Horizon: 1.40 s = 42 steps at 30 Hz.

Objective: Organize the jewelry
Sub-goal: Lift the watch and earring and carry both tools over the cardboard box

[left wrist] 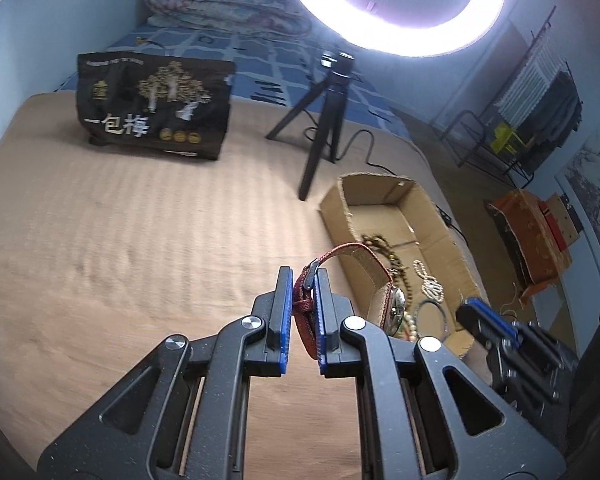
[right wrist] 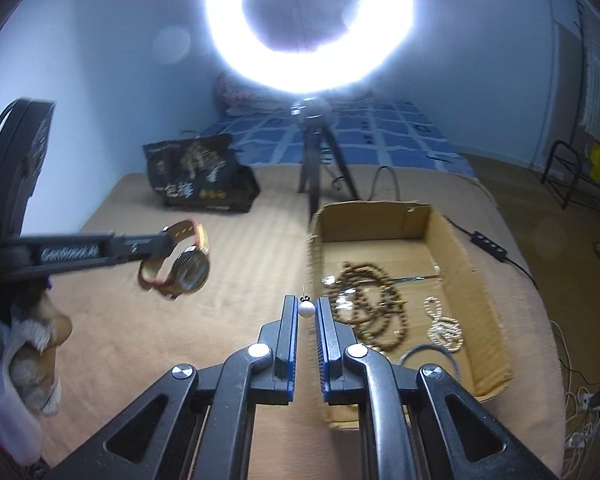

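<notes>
My left gripper (left wrist: 303, 280) is shut on the red strap of a wristwatch (left wrist: 356, 276), held above the table just left of a cardboard box (left wrist: 436, 216). In the right wrist view the watch (right wrist: 184, 268) hangs from the left gripper (right wrist: 156, 246), left of the box (right wrist: 456, 248). My right gripper (right wrist: 306, 306) is shut on a white pearl earring (right wrist: 305, 309), near the box's left wall. In the box lie a brown bead necklace (right wrist: 374, 300), a pearl chain (right wrist: 444, 326) and a blue bangle (right wrist: 430, 354).
The tan tabletop (left wrist: 140, 248) holds a black printed bag (left wrist: 156, 108), a small tripod (left wrist: 324, 120) with a cable and a ring light (right wrist: 308, 24) above it. A power strip (right wrist: 492, 246) lies right of the box. A bed is behind.
</notes>
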Each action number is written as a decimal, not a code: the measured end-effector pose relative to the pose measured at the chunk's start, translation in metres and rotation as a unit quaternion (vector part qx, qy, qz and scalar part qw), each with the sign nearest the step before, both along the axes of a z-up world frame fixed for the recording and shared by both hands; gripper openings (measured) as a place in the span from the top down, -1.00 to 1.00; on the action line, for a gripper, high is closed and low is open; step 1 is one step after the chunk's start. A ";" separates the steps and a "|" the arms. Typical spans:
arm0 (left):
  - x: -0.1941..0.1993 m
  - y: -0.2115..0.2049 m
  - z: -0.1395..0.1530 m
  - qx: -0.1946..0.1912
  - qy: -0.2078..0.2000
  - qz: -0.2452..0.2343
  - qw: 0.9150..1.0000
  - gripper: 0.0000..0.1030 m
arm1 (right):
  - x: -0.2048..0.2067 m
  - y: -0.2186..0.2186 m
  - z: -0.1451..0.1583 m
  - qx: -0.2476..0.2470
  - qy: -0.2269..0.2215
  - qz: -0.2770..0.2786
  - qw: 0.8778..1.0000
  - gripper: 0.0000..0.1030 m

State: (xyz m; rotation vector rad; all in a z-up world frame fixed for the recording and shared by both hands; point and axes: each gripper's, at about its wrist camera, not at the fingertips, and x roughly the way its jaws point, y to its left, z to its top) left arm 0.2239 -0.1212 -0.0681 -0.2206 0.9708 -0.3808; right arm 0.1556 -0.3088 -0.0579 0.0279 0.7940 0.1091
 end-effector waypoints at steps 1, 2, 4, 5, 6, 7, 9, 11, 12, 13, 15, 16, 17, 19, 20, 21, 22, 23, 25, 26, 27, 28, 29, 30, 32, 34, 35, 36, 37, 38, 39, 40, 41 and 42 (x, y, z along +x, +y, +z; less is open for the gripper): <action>-0.001 -0.003 0.000 -0.001 0.000 -0.003 1.000 0.84 | 0.000 -0.004 0.001 0.001 -0.001 -0.003 1.000 0.88; -0.002 -0.008 0.000 -0.001 0.000 -0.008 1.000 0.84 | 0.001 -0.009 0.002 0.002 -0.002 -0.008 1.000 0.87; -0.006 -0.020 0.000 0.001 -0.001 -0.018 1.000 0.84 | 0.004 -0.019 0.003 0.006 -0.004 -0.016 1.000 0.88; -0.007 -0.023 0.000 0.001 -0.002 -0.021 1.000 0.84 | 0.005 -0.023 0.003 0.007 -0.004 -0.021 1.000 0.87; -0.009 -0.028 0.000 0.001 -0.002 -0.025 1.000 0.84 | 0.006 -0.026 0.003 0.008 -0.005 -0.024 1.000 0.87; -0.010 -0.033 -0.001 0.000 -0.001 -0.029 1.000 0.84 | 0.008 -0.031 0.004 0.009 -0.006 -0.028 1.000 0.87; -0.012 -0.043 -0.001 0.000 -0.001 -0.036 0.999 0.84 | 0.012 -0.041 0.004 0.012 -0.007 -0.037 0.999 0.87; -0.015 -0.053 -0.002 0.000 0.000 -0.044 0.999 0.84 | 0.016 -0.049 0.004 0.014 -0.008 -0.044 0.999 0.88; -0.015 -0.057 -0.003 0.000 0.000 -0.047 0.999 0.84 | 0.017 -0.051 0.004 0.014 -0.008 -0.046 0.999 0.88; -0.015 -0.061 -0.004 0.000 0.001 -0.050 0.999 0.84 | 0.019 -0.054 0.004 0.015 -0.009 -0.049 0.999 0.88; -0.017 -0.070 -0.005 -0.001 0.003 -0.055 0.998 0.84 | 0.024 -0.060 0.002 0.017 -0.009 -0.053 0.998 0.88; -0.018 -0.076 -0.006 0.000 0.003 -0.059 0.998 0.84 | 0.028 -0.063 0.001 0.018 -0.008 -0.055 0.998 0.88; -0.018 -0.079 -0.007 0.001 0.003 -0.061 0.998 0.84 | 0.030 -0.065 0.000 0.018 -0.007 -0.057 0.998 0.88; -0.019 -0.087 -0.009 0.003 0.004 -0.065 0.998 0.84 | 0.035 -0.069 -0.003 0.020 -0.005 -0.062 0.998 0.88; -0.020 -0.090 -0.010 0.005 0.004 -0.067 0.998 0.84 | 0.038 -0.071 -0.005 0.022 -0.004 -0.063 0.998 0.88; -0.020 -0.094 -0.010 0.006 0.004 -0.069 0.998 0.84 | 0.041 -0.073 -0.007 0.024 -0.003 -0.065 0.998 0.88; -0.020 -0.097 -0.012 0.007 0.004 -0.070 0.997 0.84 | 0.043 -0.075 -0.009 0.024 -0.002 -0.065 0.998 0.88; -0.021 -0.100 -0.013 0.009 0.003 -0.071 0.997 0.84 | 0.046 -0.076 -0.010 0.025 0.000 -0.065 0.998 0.88; -0.021 -0.104 -0.015 0.015 0.000 -0.073 0.997 0.84 | 0.051 -0.078 -0.015 0.024 0.003 -0.066 0.998 0.88; -0.021 -0.107 -0.017 0.018 0.000 -0.073 0.997 0.84 | 0.053 -0.079 -0.017 0.023 0.005 -0.067 0.997 0.88; -0.020 -0.109 -0.019 0.020 0.000 -0.075 0.997 0.84 | 0.055 -0.080 -0.020 0.023 0.007 -0.069 0.997 0.88; -0.020 -0.111 -0.020 0.022 0.000 -0.076 0.997 0.84 | 0.057 -0.081 -0.022 0.023 0.008 -0.070 0.997 0.88; -0.020 -0.113 -0.022 0.024 0.000 -0.077 0.997 0.84 | 0.059 -0.083 -0.024 0.023 0.010 -0.072 0.997 0.88; -0.019 -0.115 -0.023 0.026 0.000 -0.078 0.997 0.84 | 0.061 -0.085 -0.027 0.023 0.012 -0.074 0.997 0.88; -0.019 -0.118 -0.025 0.030 -0.002 -0.080 0.996 0.84 | 0.064 -0.088 -0.030 0.025 0.014 -0.078 0.996 0.88; -0.020 -0.122 -0.026 0.033 -0.005 -0.081 0.996 0.84 | 0.067 -0.091 -0.033 0.026 0.016 -0.082 0.996 0.88; -0.020 -0.124 -0.027 0.036 -0.007 -0.082 0.996 0.84 | 0.069 -0.092 -0.034 0.026 0.017 -0.083 0.996 0.88; -0.021 -0.126 -0.027 0.039 -0.008 -0.084 0.996 0.84 | 0.070 -0.092 -0.036 0.026 0.019 -0.083 0.996 0.88; -0.021 -0.129 -0.028 0.044 -0.011 -0.086 0.995 0.84 | 0.072 -0.092 -0.038 0.026 0.020 -0.082 0.996 0.87; -0.022 -0.131 -0.029 0.046 -0.014 -0.087 0.995 0.84 | 0.074 -0.091 -0.039 0.025 0.022 -0.082 0.996 0.88; -0.022 -0.132 -0.029 0.050 -0.016 -0.088 0.995 0.84 | 0.076 -0.091 -0.041 0.025 0.024 -0.081 0.996 0.88; -0.023 -0.134 -0.030 0.052 -0.018 -0.090 0.994 0.84 | 0.077 -0.091 -0.043 0.024 0.025 -0.081 0.996 0.88; -0.023 -0.136 -0.031 0.053 -0.019 -0.091 0.994 0.84 | 0.078 -0.091 -0.044 0.024 0.026 -0.081 0.996 0.88; -0.022 -0.136 -0.031 0.053 -0.018 -0.092 0.994 0.84 | 0.079 -0.091 -0.045 0.024 0.027 -0.082 0.996 0.88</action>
